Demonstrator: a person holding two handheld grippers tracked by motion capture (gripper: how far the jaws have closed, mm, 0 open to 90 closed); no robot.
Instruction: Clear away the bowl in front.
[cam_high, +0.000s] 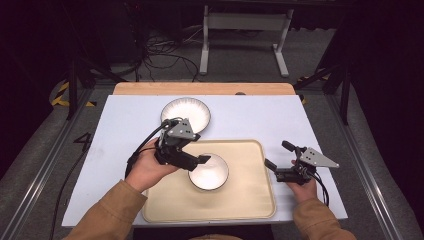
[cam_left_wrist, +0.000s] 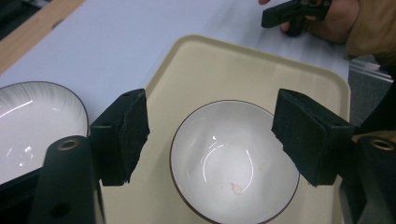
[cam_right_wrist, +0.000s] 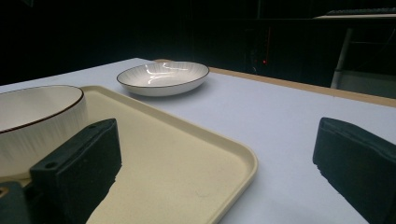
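Left claw (cam_high: 202, 161) spread wide over the small bowl (cam_high: 208, 171) on the tray (cam_high: 250, 200), pinching nothing; right claw (cam_high: 278, 156) likewise spread; risk of clipping the rim and skidding the bowl.

Light falls from overhead onto the white table top (cam_high: 125, 150), which reads bright and even, while the room around it sinks into near black. Shadows under the cream tray (cam_high: 250, 200) are soft and short. Curved glare streaks sit on the glazed inside of the bowl (cam_left_wrist: 233, 161) and on the plate (cam_right_wrist: 163, 74). The high view is slightly soft and grainy. In both gripper views the nearby black jaws are a little blurred, and the left gripper view's corners bend outward.
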